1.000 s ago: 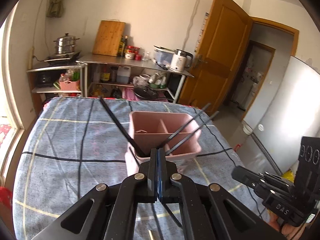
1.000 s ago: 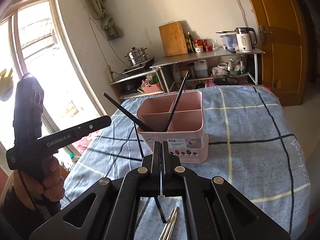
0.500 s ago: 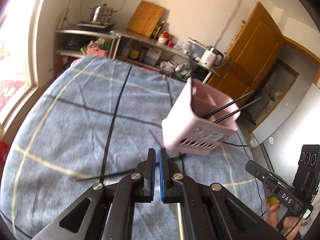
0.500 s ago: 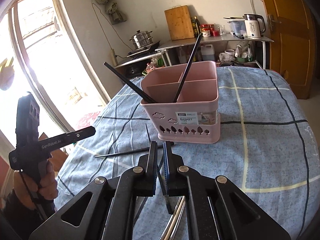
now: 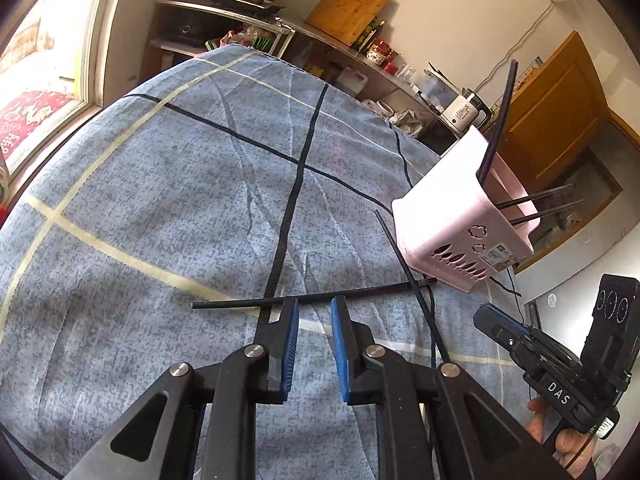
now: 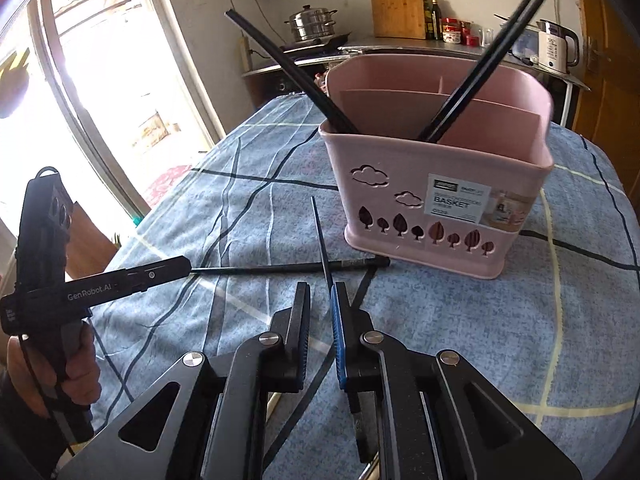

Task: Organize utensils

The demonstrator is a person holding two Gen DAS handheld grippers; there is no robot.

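Two thin black chopsticks lie crossed on blue plaid cloth: the crosswise chopstick [image 5: 312,299] sits just ahead of the parted, empty left gripper [image 5: 313,308], while the lengthwise chopstick [image 6: 322,242] points into the parted, empty right gripper [image 6: 320,294].

The right tool [image 6: 320,296] hangs with its jaws parted over a black chopstick [image 6: 323,240] that crosses another chopstick [image 6: 280,268] lying on the checked cloth [image 6: 460,320]. Just beyond stands the pink basket [image 6: 432,200], holding three upright chopsticks [image 6: 480,64].
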